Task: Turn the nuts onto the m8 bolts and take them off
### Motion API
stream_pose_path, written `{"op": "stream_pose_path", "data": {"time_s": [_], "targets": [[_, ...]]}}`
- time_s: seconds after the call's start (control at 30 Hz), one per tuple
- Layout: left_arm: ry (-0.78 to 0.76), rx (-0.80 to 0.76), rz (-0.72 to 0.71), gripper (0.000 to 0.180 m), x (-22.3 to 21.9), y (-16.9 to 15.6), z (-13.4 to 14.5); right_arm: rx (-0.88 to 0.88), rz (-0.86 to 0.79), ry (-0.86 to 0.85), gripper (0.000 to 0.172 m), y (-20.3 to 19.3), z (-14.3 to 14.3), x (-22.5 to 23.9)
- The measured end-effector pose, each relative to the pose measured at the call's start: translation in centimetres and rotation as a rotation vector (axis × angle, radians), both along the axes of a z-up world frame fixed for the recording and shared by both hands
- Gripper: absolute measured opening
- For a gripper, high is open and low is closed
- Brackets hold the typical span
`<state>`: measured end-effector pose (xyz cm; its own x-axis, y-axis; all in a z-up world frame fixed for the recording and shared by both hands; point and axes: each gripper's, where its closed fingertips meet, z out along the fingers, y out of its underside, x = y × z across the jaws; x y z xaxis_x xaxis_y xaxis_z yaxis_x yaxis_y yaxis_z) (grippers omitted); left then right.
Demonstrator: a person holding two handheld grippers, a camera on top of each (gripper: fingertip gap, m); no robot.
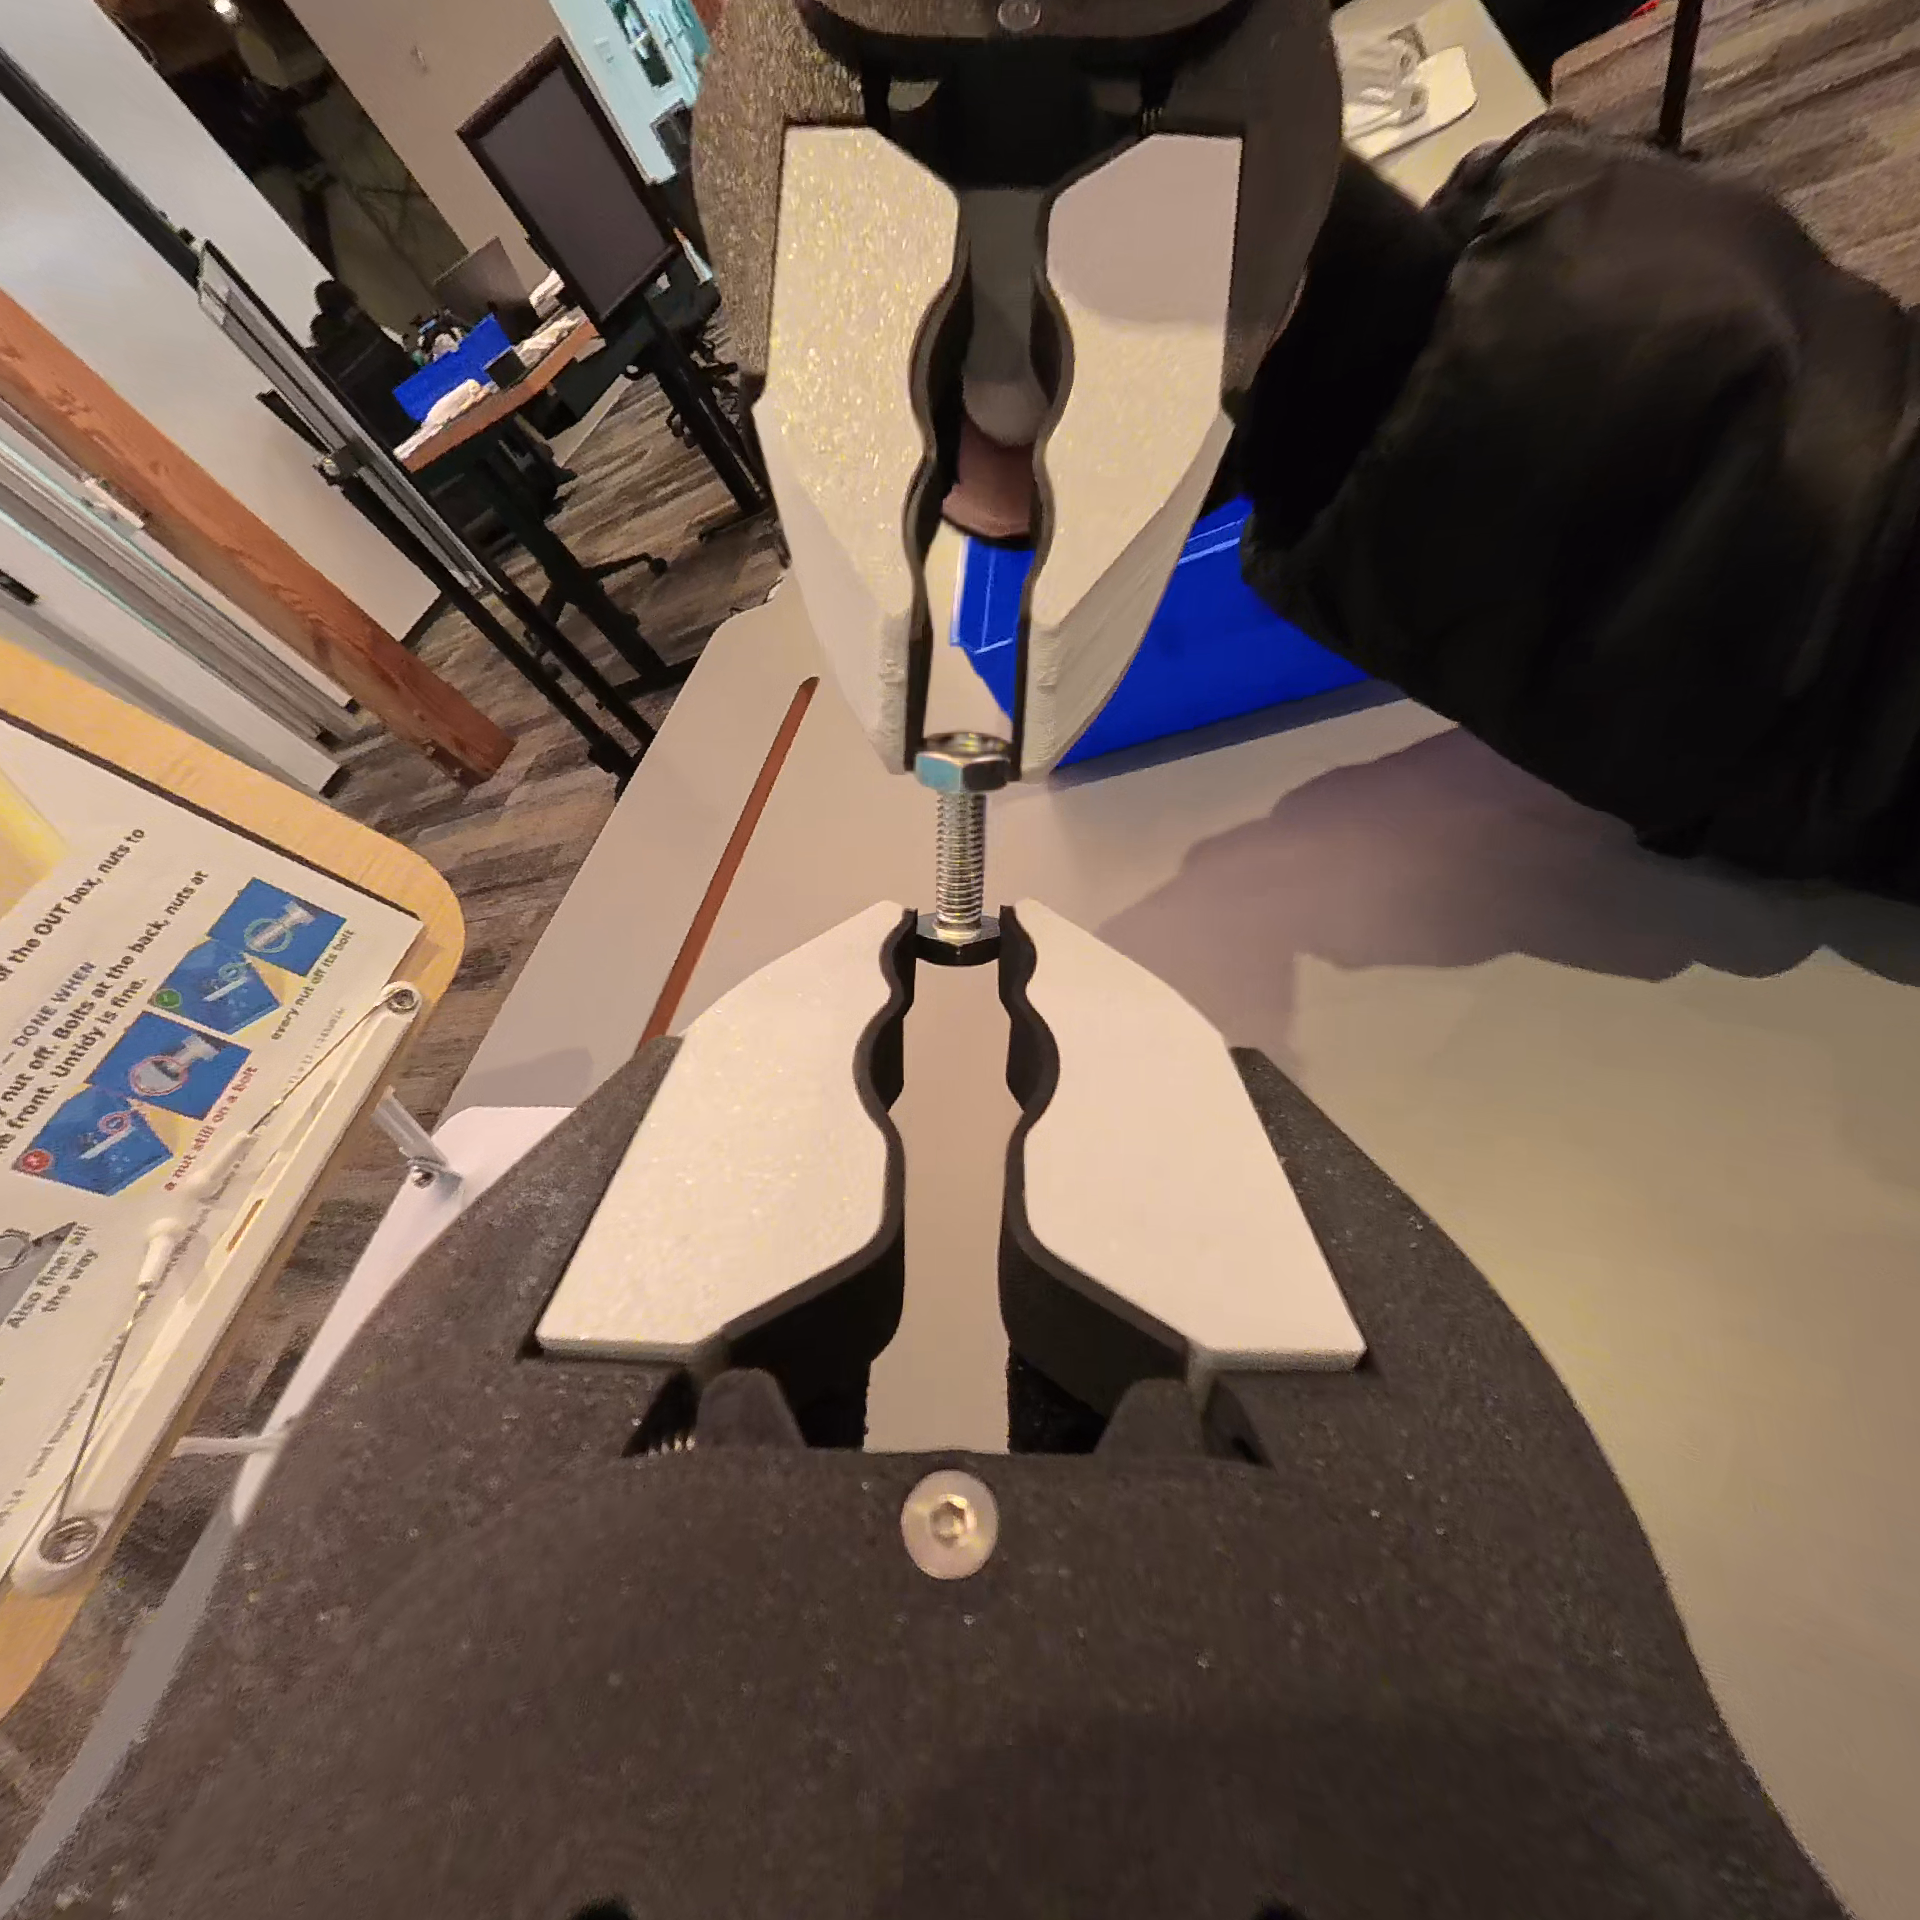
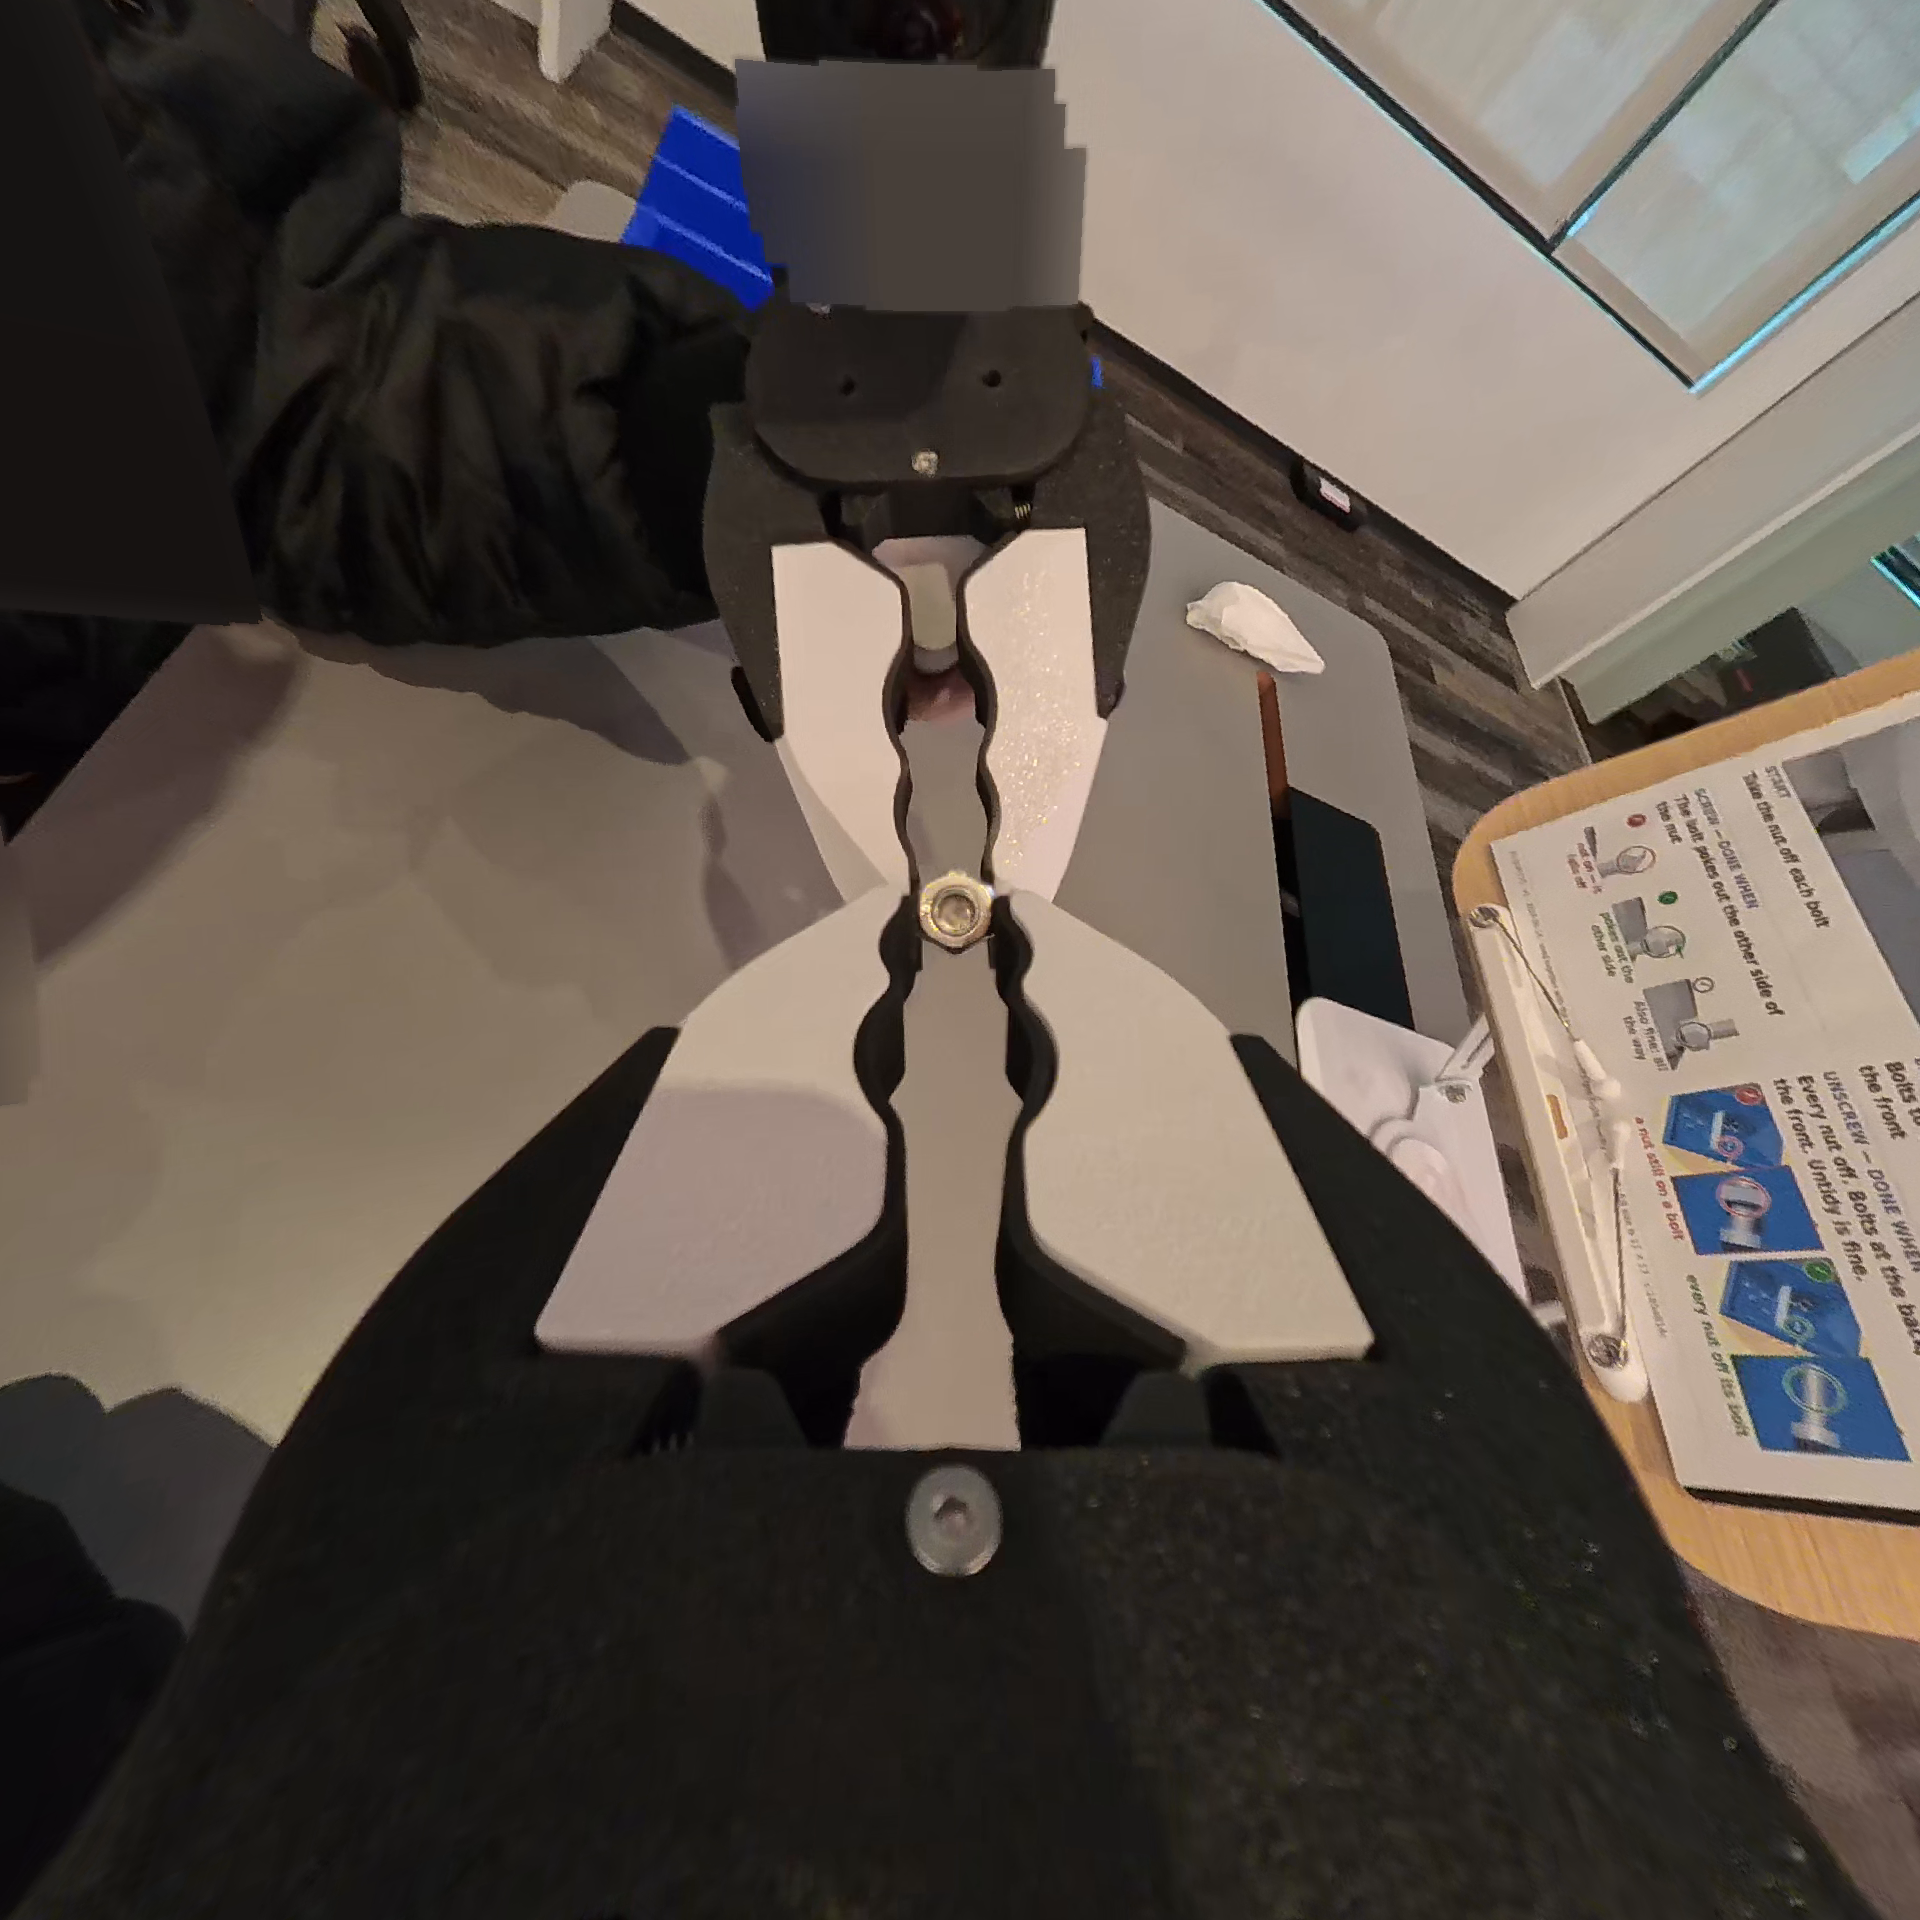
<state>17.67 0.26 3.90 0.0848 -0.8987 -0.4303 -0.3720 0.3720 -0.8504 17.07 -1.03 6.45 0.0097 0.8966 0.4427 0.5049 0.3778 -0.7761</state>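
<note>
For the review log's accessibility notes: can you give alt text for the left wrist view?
The left gripper clamps a bolt's head, threaded shank pointing away, while the right gripper opposite grips a silver nut at the shank's tip. Behind lie a grey table and blue bin.

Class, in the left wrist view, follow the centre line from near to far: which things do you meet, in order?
Left gripper → bolt head → threaded shank → nut → right gripper → blue bin.
</note>
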Motion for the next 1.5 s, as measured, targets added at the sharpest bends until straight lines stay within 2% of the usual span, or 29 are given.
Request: {"op": "stream_pose_path", "data": {"time_s": [0.4,0.7,1.0,1.27,1.4,1.5], "targets": [[-0.082,0.039,0.062,0.015,-0.3,0.7,1.8,0.083,-0.124,0.020,0.013,0.6,1.8,-0.6],[-0.186,0.066,0.046,0.015,-0.7,0.3,3.7,0.167,-0.125,0.092,0.013,0.1,3.7,-1.4],[-0.196,0.149,0.047,0.015,-0.7,0.0,4.0,0.110,-0.113,0.111,0.013,-0.3,3.9,-1.5],[-0.165,0.167,-0.092,0.015,-0.6,-2.2,3.4,0.154,0.015,0.066,0.013,-2.5,3.2,-1.5],[-0.102,0.167,-0.125,0.015,-0.7,-2.7,2.5,0.149,0.042,0.012,0.013,-3.0,2.3,-1.4],[-0.114,0.144,-0.147,0.015,-0.7,-3.0,2.6,0.160,0.055,0.019,0.013,-3.2,2.4,-1.5]]}}
